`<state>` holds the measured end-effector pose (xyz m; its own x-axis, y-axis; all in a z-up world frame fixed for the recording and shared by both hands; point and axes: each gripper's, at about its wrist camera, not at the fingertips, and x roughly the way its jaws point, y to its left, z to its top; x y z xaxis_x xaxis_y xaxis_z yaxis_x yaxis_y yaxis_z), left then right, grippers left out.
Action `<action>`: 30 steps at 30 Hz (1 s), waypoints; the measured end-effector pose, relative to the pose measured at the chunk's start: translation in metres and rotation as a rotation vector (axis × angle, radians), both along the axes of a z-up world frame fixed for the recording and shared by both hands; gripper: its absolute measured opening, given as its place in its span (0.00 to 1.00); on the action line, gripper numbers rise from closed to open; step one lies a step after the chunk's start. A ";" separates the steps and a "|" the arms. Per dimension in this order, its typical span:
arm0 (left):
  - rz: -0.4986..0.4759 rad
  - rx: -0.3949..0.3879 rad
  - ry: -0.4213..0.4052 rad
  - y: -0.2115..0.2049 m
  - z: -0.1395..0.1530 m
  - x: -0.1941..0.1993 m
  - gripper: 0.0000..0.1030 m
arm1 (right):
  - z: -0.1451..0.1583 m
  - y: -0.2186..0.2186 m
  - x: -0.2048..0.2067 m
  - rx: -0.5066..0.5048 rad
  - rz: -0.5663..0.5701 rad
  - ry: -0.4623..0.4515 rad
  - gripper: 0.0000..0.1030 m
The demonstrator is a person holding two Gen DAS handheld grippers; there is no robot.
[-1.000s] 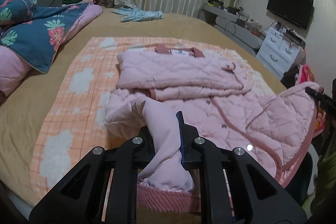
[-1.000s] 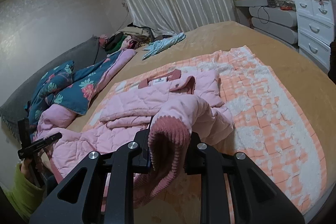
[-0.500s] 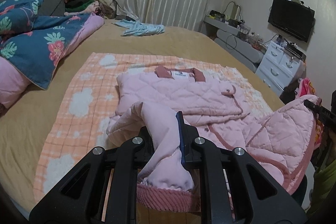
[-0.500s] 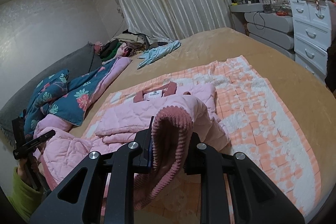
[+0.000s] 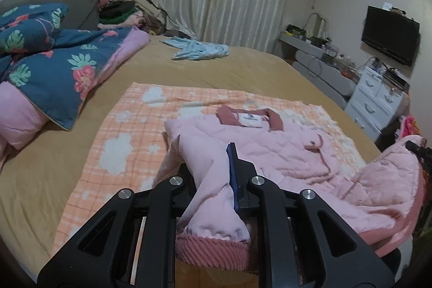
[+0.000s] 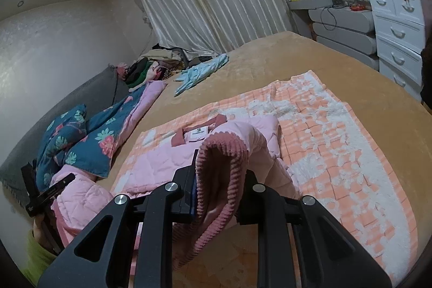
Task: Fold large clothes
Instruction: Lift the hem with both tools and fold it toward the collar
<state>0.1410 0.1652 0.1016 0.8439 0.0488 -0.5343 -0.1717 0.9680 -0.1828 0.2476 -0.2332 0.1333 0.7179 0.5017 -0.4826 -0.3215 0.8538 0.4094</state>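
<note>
A pink quilted jacket (image 5: 270,142) lies on an orange and white checked blanket (image 5: 129,126), its dark pink collar (image 5: 249,119) at the far end. My left gripper (image 5: 216,172) is shut on the jacket's bottom left corner, and the ribbed hem (image 5: 210,250) hangs below the jaws. My right gripper (image 6: 218,174) is shut on the ribbed hem (image 6: 221,153) at the other bottom corner. Both corners are held above the jacket (image 6: 162,161), and the lower half sags between them. Each view shows the other gripper at its edge: the right gripper (image 5: 417,150) and the left gripper (image 6: 46,193).
The blanket (image 6: 337,139) lies on a tan bed (image 5: 243,72). A blue flowered quilt (image 5: 54,66) is heaped at the left, and a light blue garment (image 5: 199,50) lies near the curtains. White drawers (image 5: 378,99) and a TV (image 5: 390,34) stand to the right. A green sleeve (image 6: 35,255) shows.
Both grippers rose and carried the jacket's bottom hem forward toward the collar. The lower half now covers more of the folded sleeves. Both grips stayed shut.
</note>
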 end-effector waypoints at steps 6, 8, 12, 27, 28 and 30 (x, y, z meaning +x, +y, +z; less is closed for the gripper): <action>0.026 0.028 0.000 0.002 0.000 0.016 0.09 | -0.001 0.003 0.022 -0.018 -0.023 0.020 0.18; 0.033 0.035 0.002 0.003 0.000 0.023 0.09 | -0.003 0.003 0.031 -0.015 -0.034 0.035 0.18; 0.049 0.048 0.009 0.006 -0.001 0.035 0.09 | -0.007 0.000 0.046 0.011 -0.049 0.064 0.18; 0.097 0.064 0.051 0.017 -0.014 0.078 0.09 | -0.024 -0.004 0.106 0.226 -0.043 0.194 0.30; 0.098 0.062 0.054 0.018 -0.014 0.080 0.09 | -0.025 -0.006 0.109 0.258 -0.034 0.202 0.39; 0.099 0.058 0.063 0.020 -0.015 0.086 0.09 | -0.026 -0.010 0.116 0.341 -0.029 0.212 0.50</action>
